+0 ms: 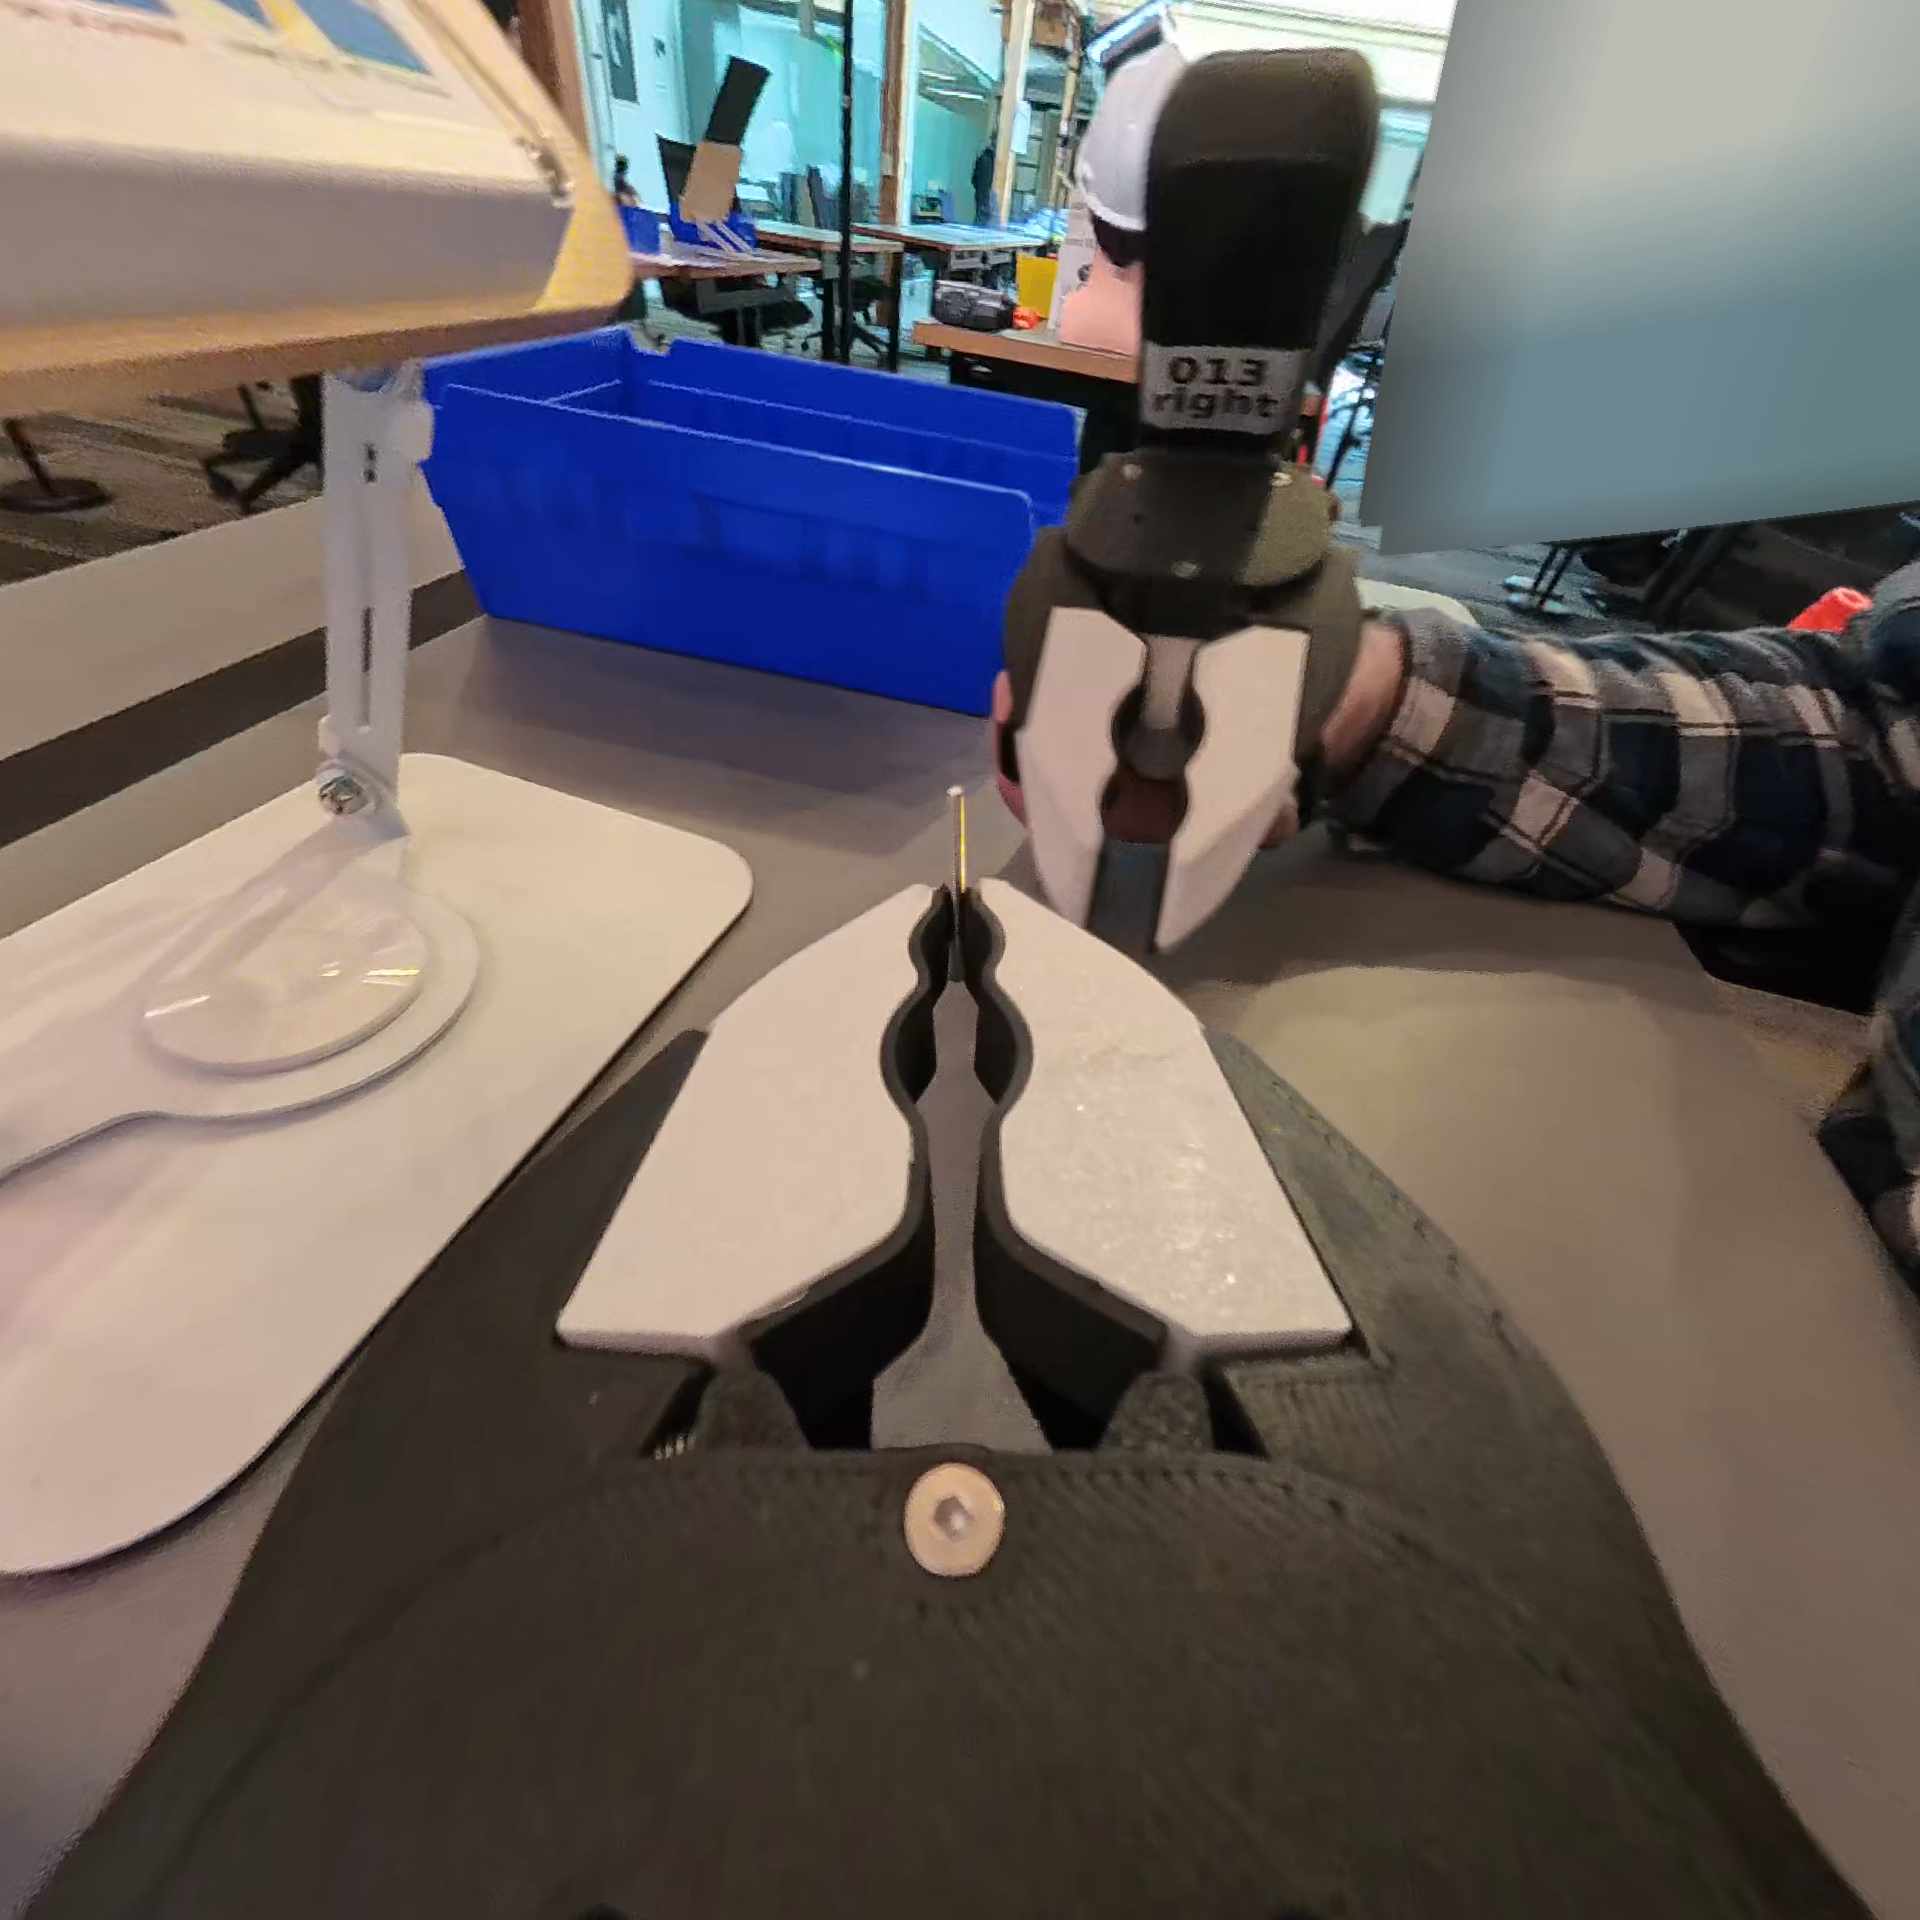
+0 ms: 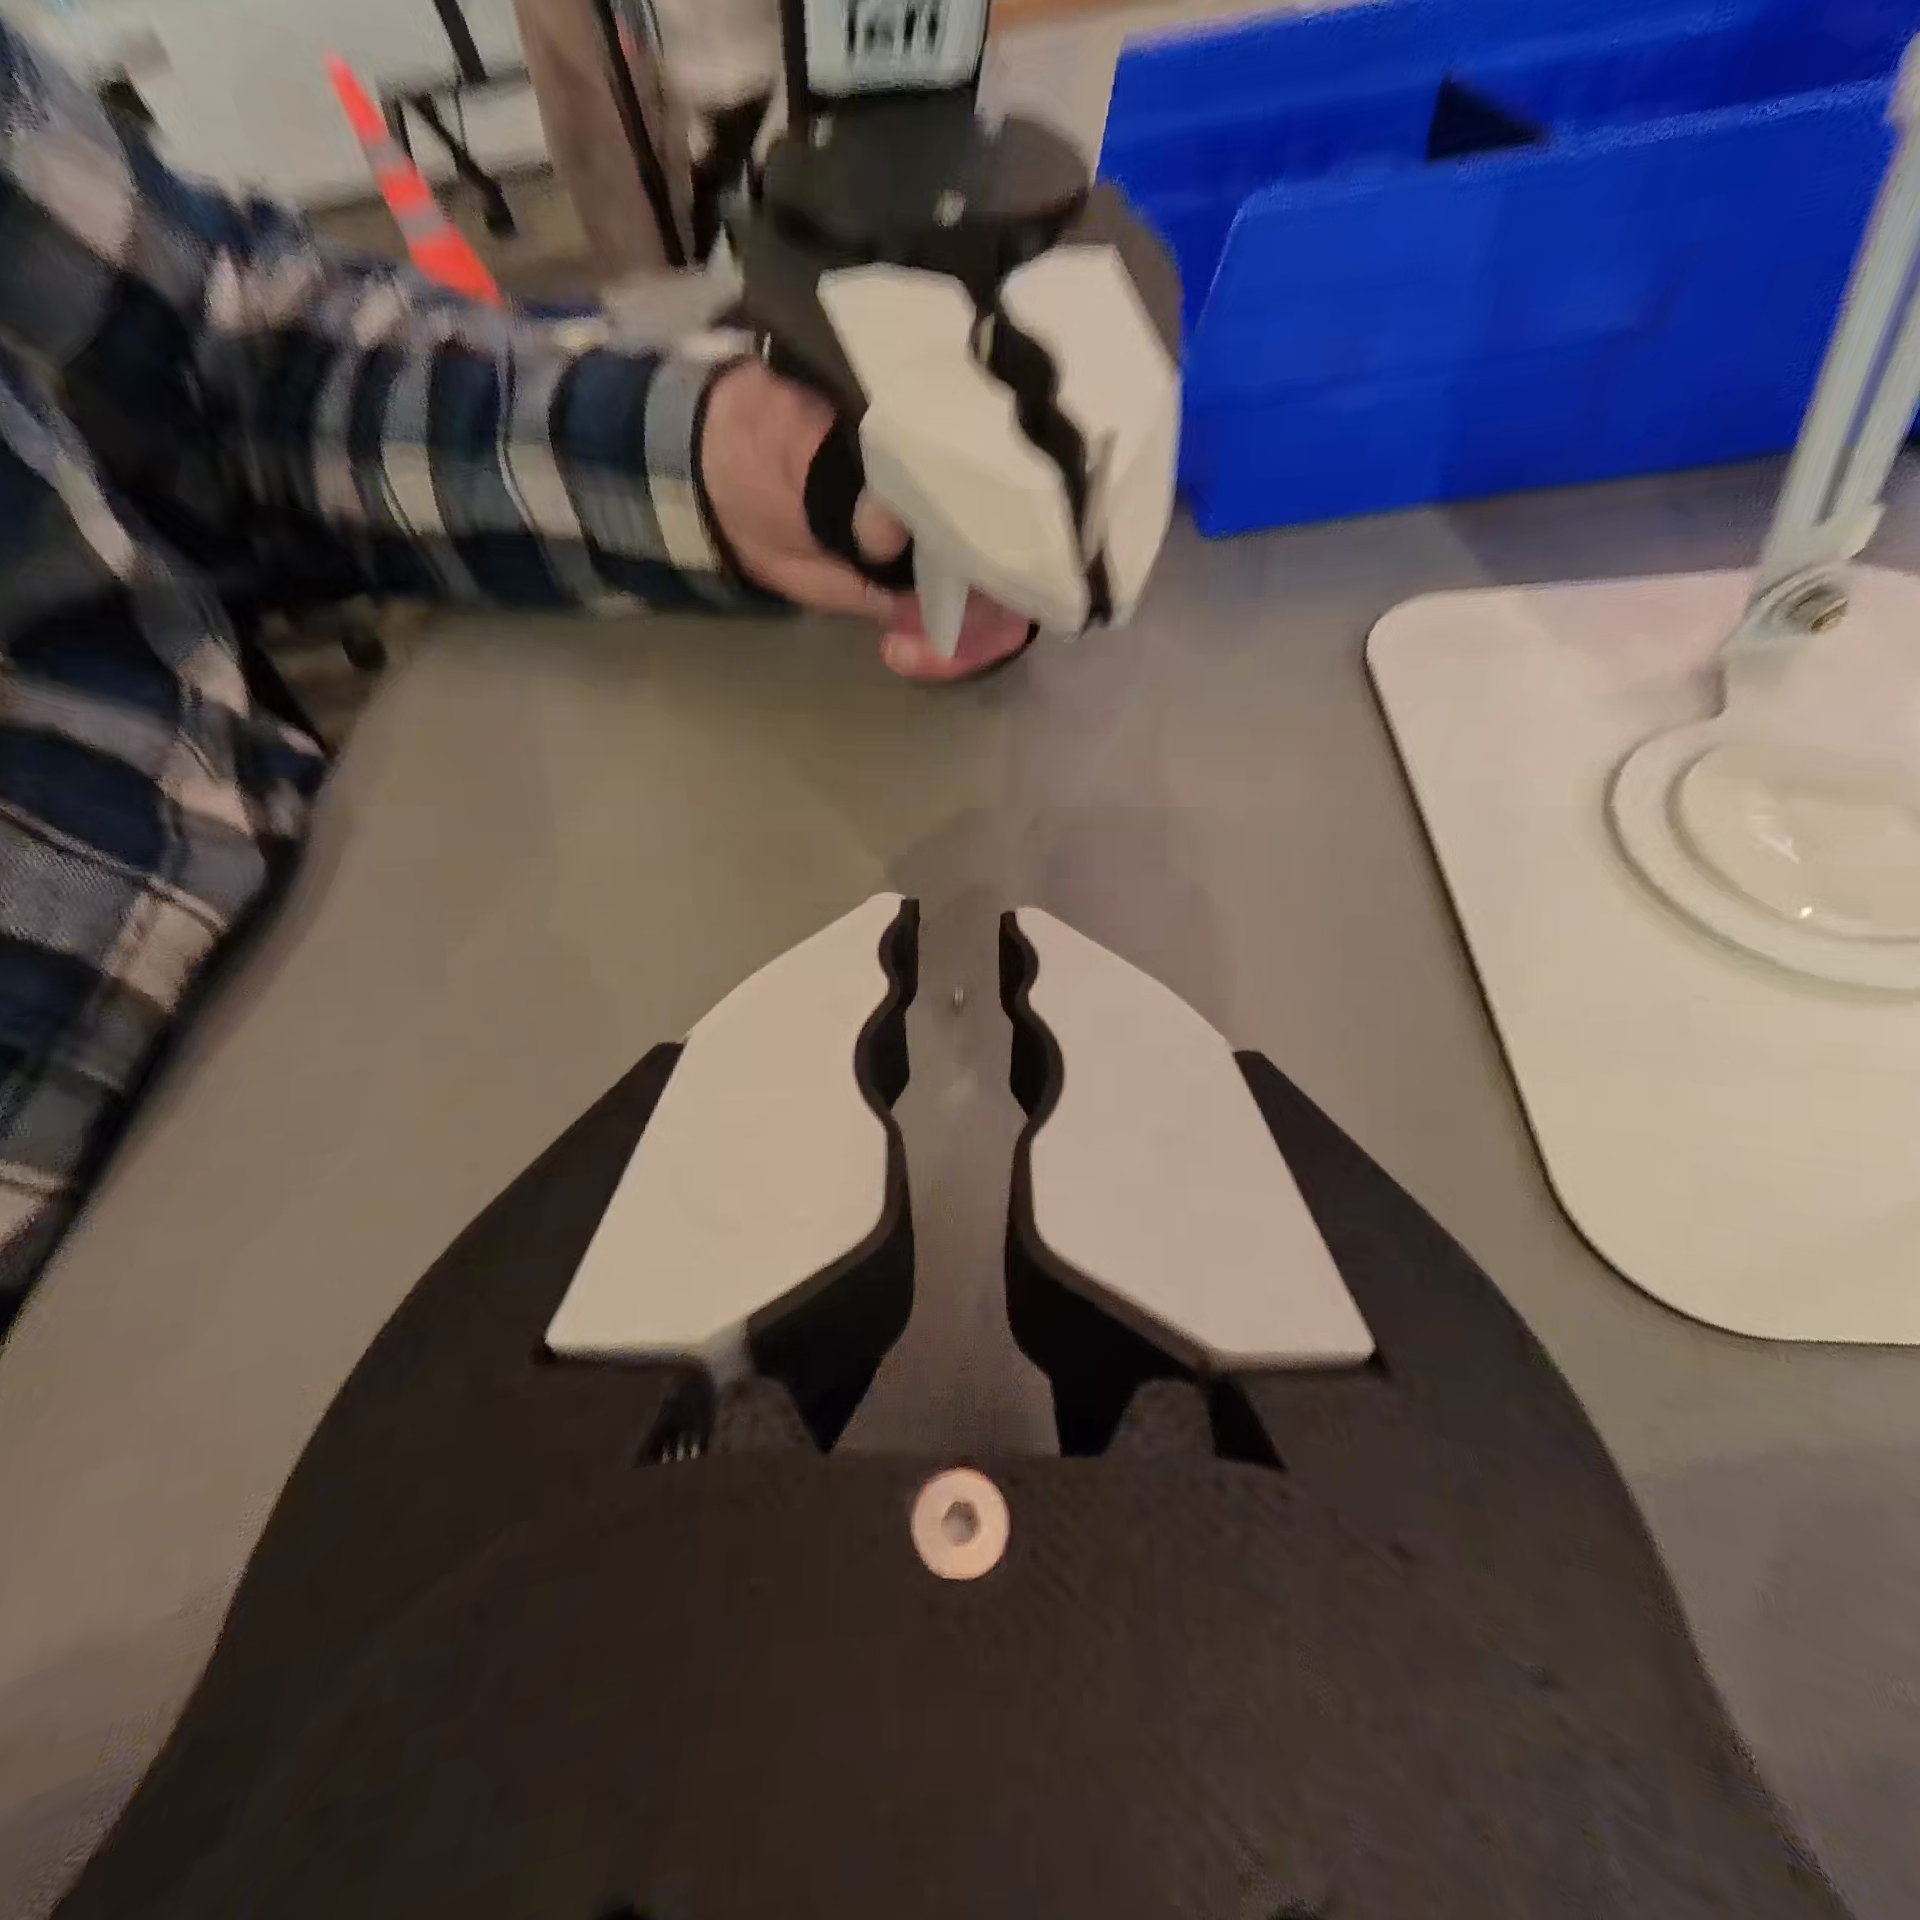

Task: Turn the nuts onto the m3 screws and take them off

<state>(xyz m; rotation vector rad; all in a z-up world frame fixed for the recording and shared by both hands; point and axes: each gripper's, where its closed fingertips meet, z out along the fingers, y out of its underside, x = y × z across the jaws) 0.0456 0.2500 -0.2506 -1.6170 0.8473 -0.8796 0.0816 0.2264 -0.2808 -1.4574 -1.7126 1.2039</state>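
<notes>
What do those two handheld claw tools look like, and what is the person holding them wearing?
Each gripper has a broad black, rough-textured body with a silver screw, and two pale grey fingers with wavy black inner edges. The right one carries a small grey label on its black handle. The sleeves are blue, black and white plaid.

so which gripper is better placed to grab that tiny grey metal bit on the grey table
Right, probably: the right gripper is open with the tiny grey metal bit lying on the table between its fingers; the left gripper is shut on a thin metal pin.
</notes>
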